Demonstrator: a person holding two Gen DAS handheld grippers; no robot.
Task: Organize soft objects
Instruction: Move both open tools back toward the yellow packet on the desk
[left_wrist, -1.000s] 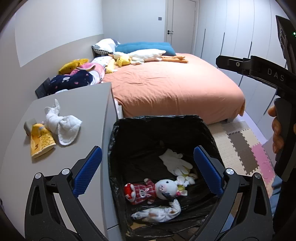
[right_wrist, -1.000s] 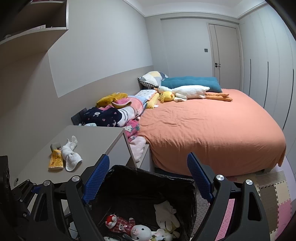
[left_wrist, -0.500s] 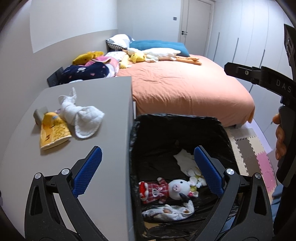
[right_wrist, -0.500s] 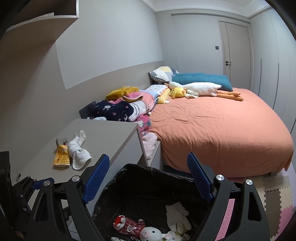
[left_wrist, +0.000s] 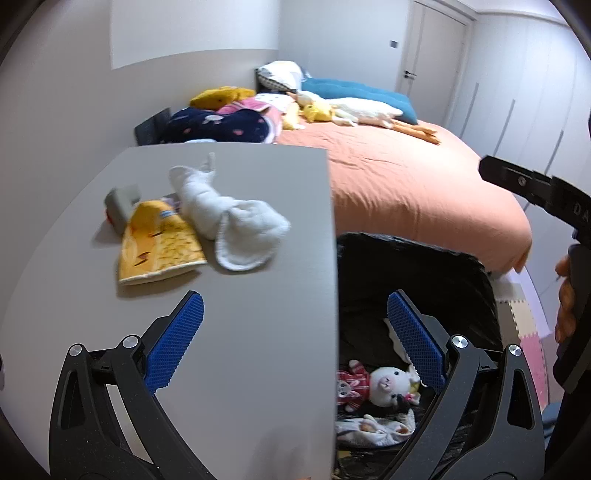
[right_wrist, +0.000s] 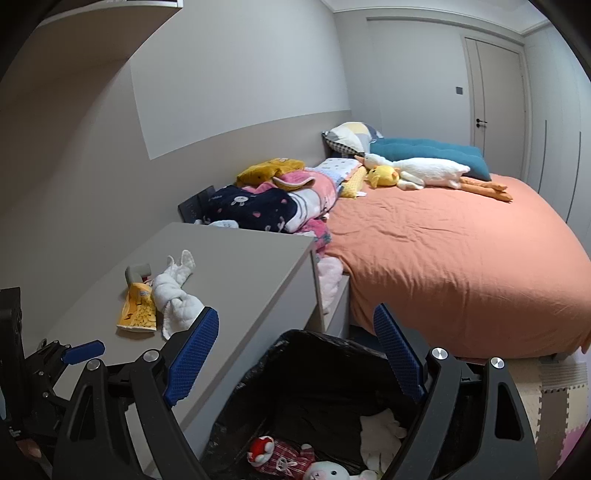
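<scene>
On the grey desk (left_wrist: 236, 332) (right_wrist: 251, 266) lie a white cloth toy (left_wrist: 225, 214) (right_wrist: 175, 295), a yellow cloth pouch (left_wrist: 159, 243) (right_wrist: 138, 308) and a small grey block (left_wrist: 120, 201) (right_wrist: 137, 273). My left gripper (left_wrist: 295, 336) hovers open over the desk's right edge, short of them, nothing between its fingers. My right gripper (right_wrist: 295, 350) is open and empty above the black-lined bin (left_wrist: 417, 280) (right_wrist: 306, 391). The bin holds a white rabbit plush (left_wrist: 388, 384) (right_wrist: 328, 470), a red checked doll (right_wrist: 280, 456) and white soft pieces (right_wrist: 380, 432).
An orange bed (right_wrist: 461, 258) stands beyond the desk and bin, with a goose plush (right_wrist: 424, 171), a yellow duck (right_wrist: 384, 176), pillows and a heap of blankets (right_wrist: 273, 203). Foam floor mats (right_wrist: 546, 398) lie at the right. A person's hand (left_wrist: 567, 306) holds the right gripper's handle.
Both grippers have shifted left, from over the bin toward the desk. The cloth toy and yellow pouch now sit nearer the left gripper. Both stay open.
</scene>
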